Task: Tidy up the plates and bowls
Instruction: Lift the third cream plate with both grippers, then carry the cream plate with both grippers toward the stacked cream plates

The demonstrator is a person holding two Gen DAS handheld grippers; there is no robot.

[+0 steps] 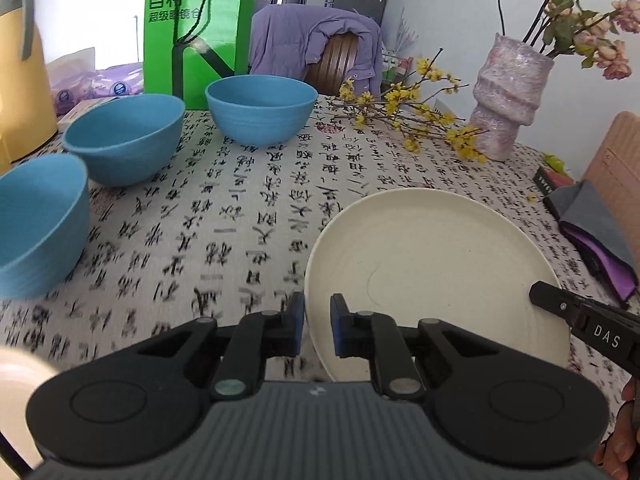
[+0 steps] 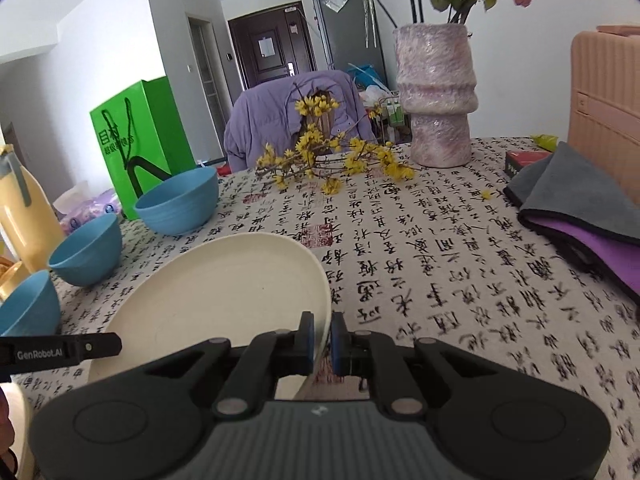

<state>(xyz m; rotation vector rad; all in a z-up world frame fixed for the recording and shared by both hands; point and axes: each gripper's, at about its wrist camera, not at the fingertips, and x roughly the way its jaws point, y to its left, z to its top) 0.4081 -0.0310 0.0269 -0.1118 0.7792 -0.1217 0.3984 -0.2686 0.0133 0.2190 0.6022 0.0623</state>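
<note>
Here, cream plate (image 2: 208,292) tilted, rim leftward-up.

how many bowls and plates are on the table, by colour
Blue bowls: 3, at and
Cream plates: 1 in full view, clamped at its rim by both the left gripper and the right gripper
Total: 4
A cream edge at the frame corner may be another plate; unclear.
</note>
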